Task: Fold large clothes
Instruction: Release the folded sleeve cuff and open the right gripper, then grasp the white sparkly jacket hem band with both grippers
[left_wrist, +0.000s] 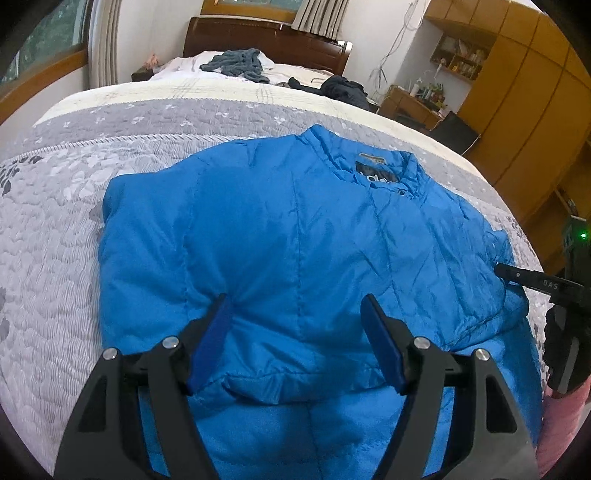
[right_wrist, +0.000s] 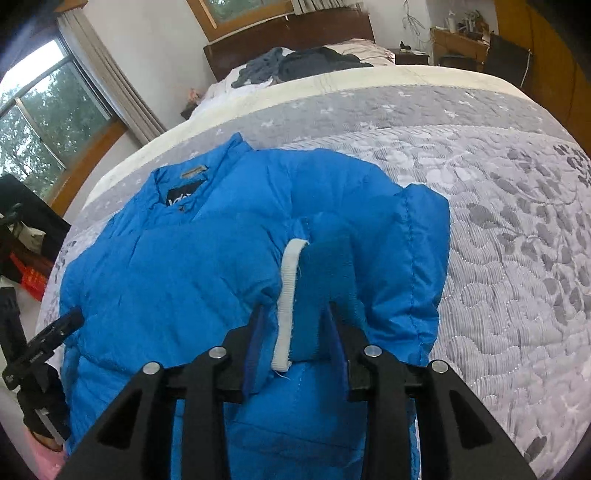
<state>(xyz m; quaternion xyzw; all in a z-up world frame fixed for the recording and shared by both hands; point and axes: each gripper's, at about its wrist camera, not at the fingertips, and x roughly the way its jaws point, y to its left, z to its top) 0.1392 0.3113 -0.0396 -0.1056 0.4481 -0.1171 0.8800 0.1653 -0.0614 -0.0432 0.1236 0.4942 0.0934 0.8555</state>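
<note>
A bright blue quilted puffer jacket (left_wrist: 295, 236) is spread on a bed covered by a grey and white floral quilted bedspread (left_wrist: 55, 229), collar toward the headboard and hem toward the person, so its long axis runs straight ahead of both tools. The left gripper (left_wrist: 295, 332) is held above the lower middle of the jacket with its jaws spread wide and nothing between them. The right gripper (right_wrist: 295, 332) is set over the sleeve end, which is folded in onto the jacket's right side; the blue cuff with its white ribbed edge (right_wrist: 288, 299) lies between the jaws, which stand partly apart. Whether the pads actually press the cuff cannot be told. The cuff lies nearest the right jaws, so the coming sleeve placement is judged to fall to that hand.
</note>
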